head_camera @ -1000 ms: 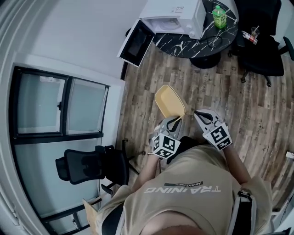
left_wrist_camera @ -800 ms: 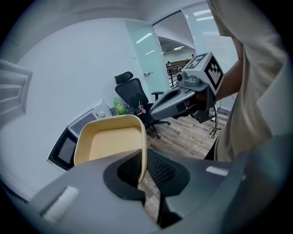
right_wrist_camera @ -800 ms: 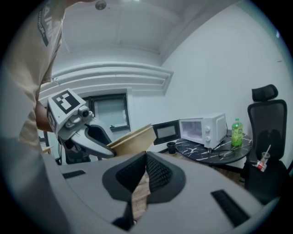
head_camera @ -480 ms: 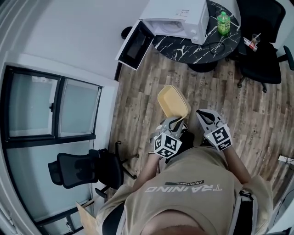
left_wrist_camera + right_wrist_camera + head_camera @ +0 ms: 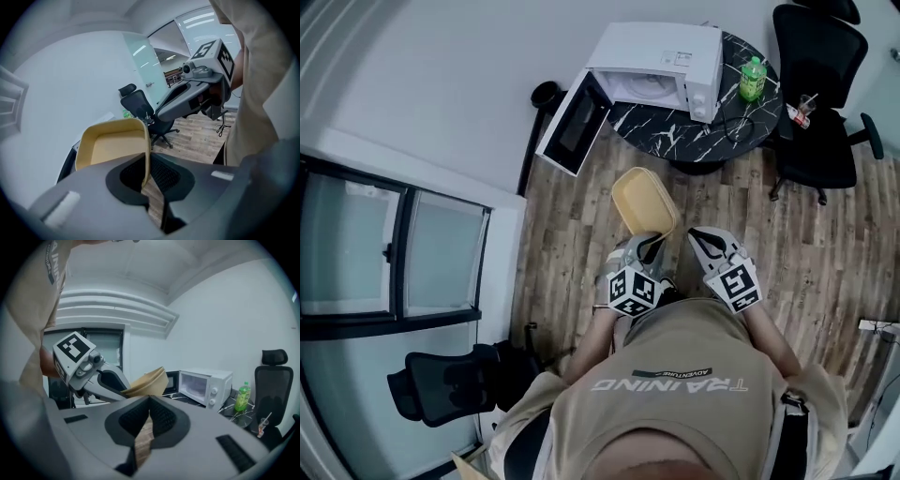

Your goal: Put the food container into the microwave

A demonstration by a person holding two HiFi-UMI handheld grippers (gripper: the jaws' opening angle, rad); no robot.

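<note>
Wood-plank floor [image 5: 581, 216] meets a white wall in an office corner. The left gripper [image 5: 651, 244] has its jaws clamped on one wall of the yellow food container [image 5: 644, 199], which hangs tilted in the air above the floor. Just beside it, the right gripper [image 5: 703, 236] has its jaws pressed together with nothing between them. Well beyond the container, the white microwave [image 5: 661, 52] sits on a round black marble table [image 5: 712, 141] with its door [image 5: 574, 122] swung open. A green bottle [image 5: 753, 79] stands next to the microwave, and a black office chair [image 5: 816, 75] is by the table.
</note>
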